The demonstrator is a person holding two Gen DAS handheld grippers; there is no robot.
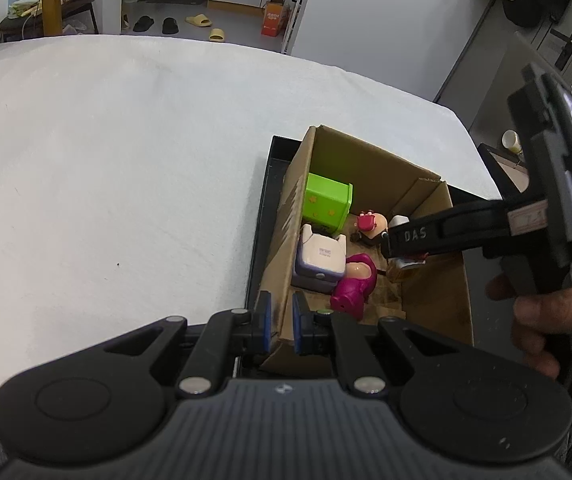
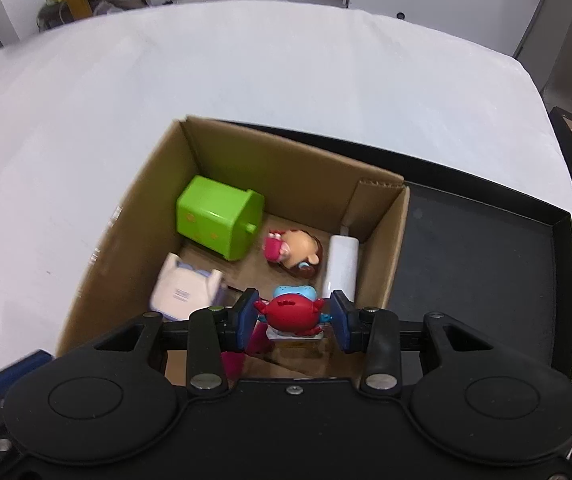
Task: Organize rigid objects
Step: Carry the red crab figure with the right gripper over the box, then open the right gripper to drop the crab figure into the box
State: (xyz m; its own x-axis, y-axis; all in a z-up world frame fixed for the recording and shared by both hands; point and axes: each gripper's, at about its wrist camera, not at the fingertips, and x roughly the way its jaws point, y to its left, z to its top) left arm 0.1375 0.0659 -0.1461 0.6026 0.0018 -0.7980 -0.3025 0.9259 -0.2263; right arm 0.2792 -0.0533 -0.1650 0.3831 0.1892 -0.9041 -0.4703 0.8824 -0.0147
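Right gripper (image 2: 293,322) pinches a red figurine (image 2: 289,316) over the cardboard box (image 2: 286,164), whose wall the left gripper (image 1: 281,322) clamps; released crookedly, it could topple onto toys below.

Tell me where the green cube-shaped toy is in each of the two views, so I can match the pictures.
Left wrist view: the green cube toy lies right of centre, inside the cardboard box, against its left wall.
Right wrist view: the green cube toy lies left of centre, in the box's far left corner.
Shared landmark: the white-and-purple toy, just nearer the camera than the cube.
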